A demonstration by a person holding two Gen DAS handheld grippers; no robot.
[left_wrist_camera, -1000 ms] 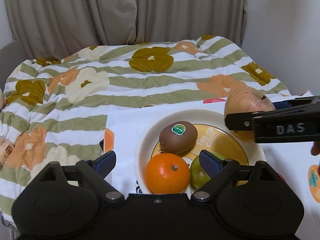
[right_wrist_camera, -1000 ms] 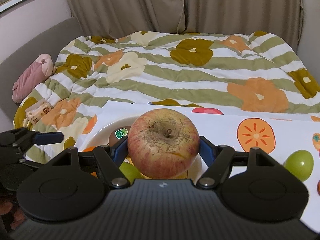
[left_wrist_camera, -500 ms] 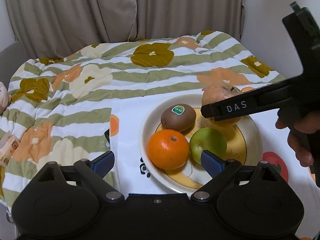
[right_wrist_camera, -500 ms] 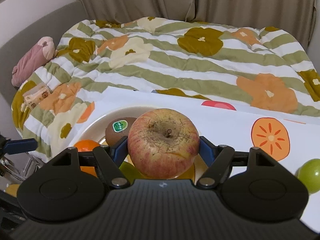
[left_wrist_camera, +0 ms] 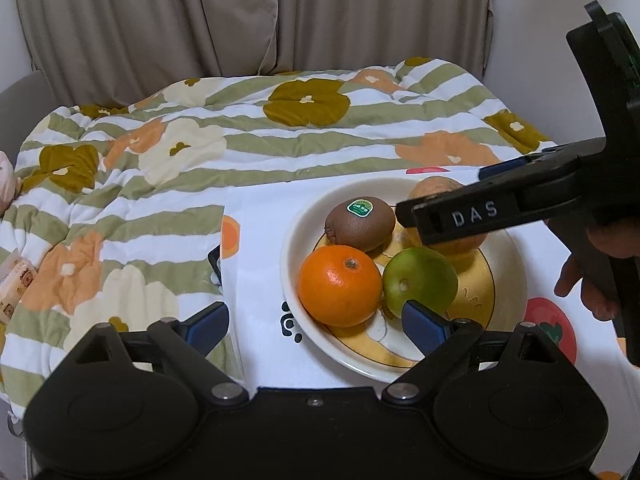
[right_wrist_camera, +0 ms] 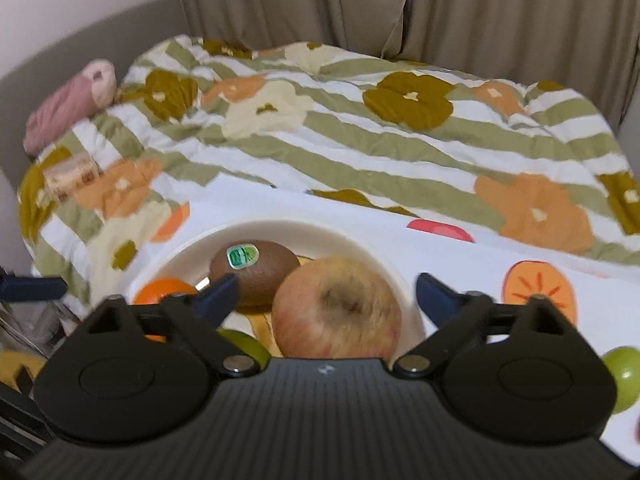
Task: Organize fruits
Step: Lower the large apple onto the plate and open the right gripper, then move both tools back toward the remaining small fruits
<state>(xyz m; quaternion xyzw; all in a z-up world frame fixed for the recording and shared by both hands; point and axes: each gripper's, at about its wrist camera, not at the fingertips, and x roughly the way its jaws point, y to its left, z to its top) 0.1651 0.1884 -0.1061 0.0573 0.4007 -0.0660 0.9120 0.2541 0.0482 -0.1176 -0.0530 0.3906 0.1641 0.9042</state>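
From the left wrist camera, the cream plate (left_wrist_camera: 516,276) with its yellow printed centre sits on a white cloth (left_wrist_camera: 260,280) patterned with fruit pictures, spread over a quilt (left_wrist_camera: 240,140) of green stripes and big flowers. On the plate lie an orange (left_wrist_camera: 340,286) with a glossy dimpled skin, a dull green round fruit (left_wrist_camera: 420,280) just beside it and touching it, and behind them a brown fuzzy kiwi (left_wrist_camera: 360,224) carrying a green sticker. The left gripper (left_wrist_camera: 316,326) hangs low over the near rim, its blue pads spread wide with nothing between them; the right-hand pad sits in front of the green fruit. Across the far right of the plate reaches the right gripper (left_wrist_camera: 452,206), a black finger lettered "DAS", held by a hand (left_wrist_camera: 592,280). The apple (left_wrist_camera: 460,236) shows only in part behind that finger.

From the right wrist camera, slightly blurred, the apple (right_wrist_camera: 336,312) rests in the plate (right_wrist_camera: 280,228), pale red streaked with yellow, with a dark russet patch round its hollow. It lies next to the kiwi (right_wrist_camera: 256,272). The right gripper (right_wrist_camera: 326,296) has just been opening: its blue pads stand clear on either side of the apple, which lies between them untouched. The orange (right_wrist_camera: 164,288) peeps out at the left, and a sliver of green fruit (right_wrist_camera: 244,344) below it. A second green fruit (right_wrist_camera: 624,372) lies off the plate on the cloth (right_wrist_camera: 460,256) at the right edge. A pink soft toy (right_wrist_camera: 68,108) lies at the quilt's (right_wrist_camera: 360,140) far left.
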